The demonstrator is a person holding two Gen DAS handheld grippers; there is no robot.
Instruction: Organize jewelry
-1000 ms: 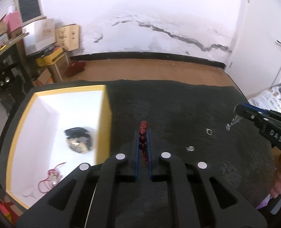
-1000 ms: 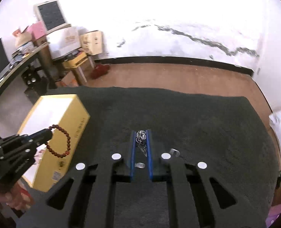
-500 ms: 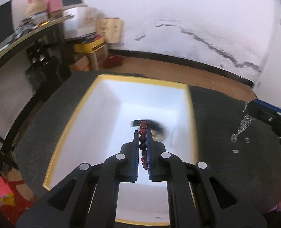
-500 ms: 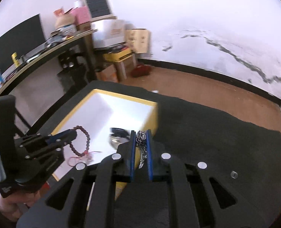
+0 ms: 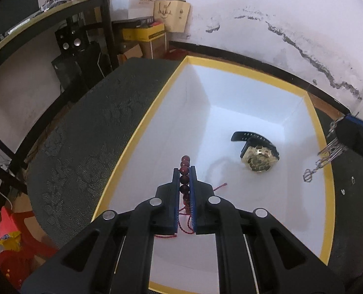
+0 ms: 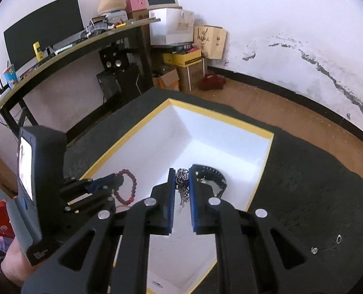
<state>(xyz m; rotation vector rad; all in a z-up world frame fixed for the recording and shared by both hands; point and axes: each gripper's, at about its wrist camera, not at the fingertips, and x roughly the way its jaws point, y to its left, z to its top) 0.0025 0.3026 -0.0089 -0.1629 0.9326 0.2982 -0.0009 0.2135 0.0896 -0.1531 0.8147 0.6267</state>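
Both grippers had moved from over the dark tabletop (image 5: 88,147) to above the yellow-rimmed white box (image 5: 327,196). The left gripper (image 5: 184,188) was clamped on the red bead bracelet (image 5: 184,171), the right gripper (image 6: 182,183) on a silver chain (image 6: 182,178). Release looked imminent. A watch (image 5: 258,158) lay inside; small rings (image 6: 338,239) remained outside. Cluttered shelving and a cracked wall stood behind.

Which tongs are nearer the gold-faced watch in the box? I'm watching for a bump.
Right. The right tongs hang almost directly over the gold-faced watch; the left tongs hover farther off, above the box's other side.
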